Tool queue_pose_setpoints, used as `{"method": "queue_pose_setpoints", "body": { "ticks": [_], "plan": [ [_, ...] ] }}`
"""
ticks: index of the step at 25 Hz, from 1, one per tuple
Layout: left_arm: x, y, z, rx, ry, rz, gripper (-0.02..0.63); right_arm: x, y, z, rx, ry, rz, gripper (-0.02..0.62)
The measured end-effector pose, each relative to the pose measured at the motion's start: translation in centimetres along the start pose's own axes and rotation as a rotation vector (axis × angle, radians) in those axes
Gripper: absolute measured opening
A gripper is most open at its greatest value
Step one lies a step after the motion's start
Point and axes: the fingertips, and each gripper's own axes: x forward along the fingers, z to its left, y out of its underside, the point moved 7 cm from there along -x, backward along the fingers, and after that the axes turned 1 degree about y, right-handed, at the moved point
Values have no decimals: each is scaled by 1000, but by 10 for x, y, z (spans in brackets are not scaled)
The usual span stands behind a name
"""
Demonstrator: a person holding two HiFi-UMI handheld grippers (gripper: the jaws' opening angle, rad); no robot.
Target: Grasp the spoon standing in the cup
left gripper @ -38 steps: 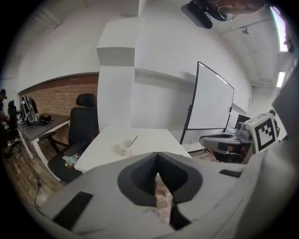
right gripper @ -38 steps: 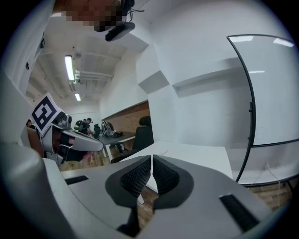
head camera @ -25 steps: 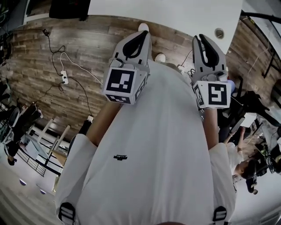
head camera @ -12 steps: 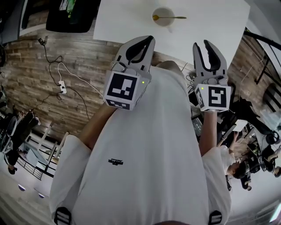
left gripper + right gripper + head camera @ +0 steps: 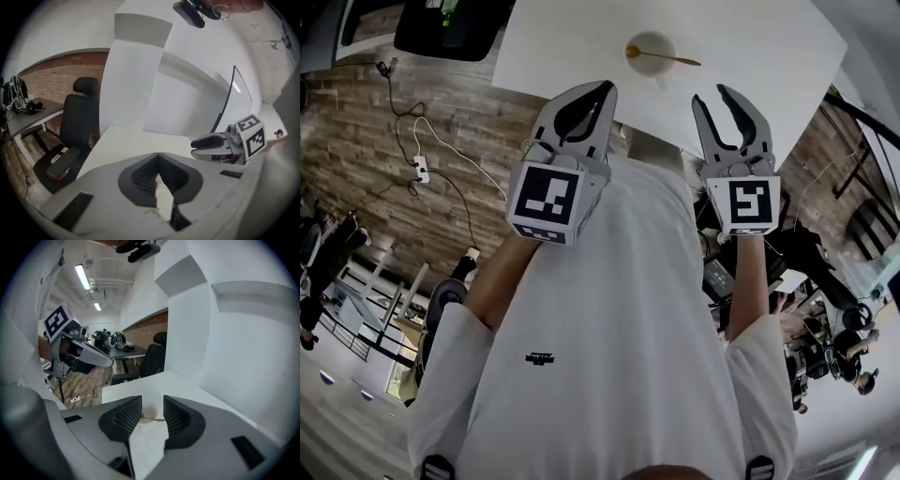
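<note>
Far left, head view: wood floor [image 5: 366, 141] w/ a white cable [image 5: 441, 150] trailing to a power strip [image 5: 422, 170]. Dark office chair [image 5: 77, 122] shows in left gripper view, beside the white table [image 5: 769, 37].

left gripper [image 5: 606, 87]: held up in front of the person's white shirt [image 5: 628, 328], near the table's front edge. Jaws together, tips touching, nothing betw. them; same in its own view [image 5: 158, 155].

Centre, on table: white cup [image 5: 651, 52], well beyond both grippers. Gold spoon [image 5: 670, 58] sits in it, bowl end inside at cup's left, handle leaning out over the rim to the right.

right gripper [image 5: 710, 94]: level w/ the left one, apart from it, marker cube toward the head cam. Jaws apart and opening, fairly wide. In its own view [image 5: 152, 404] cup [image 5: 149, 409] and spoon [image 5: 153, 419] line up in the gap, but further off on the table; pads touch neither.

Far right: dark furniture and clutter, too blurred to name.
</note>
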Motion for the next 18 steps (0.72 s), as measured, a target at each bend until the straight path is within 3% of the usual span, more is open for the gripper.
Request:
{"method": "queue_pose_setpoints", "body": {
  "ticks": [14,18],
  "plan": [
    [31,37,-16,-126,-111,41,14,54,40,-24,-153,-175,55,170],
    [41,50,-19,-161,-137,52,14,71,51,-24,-241,-248,83,170]
  ]
}}
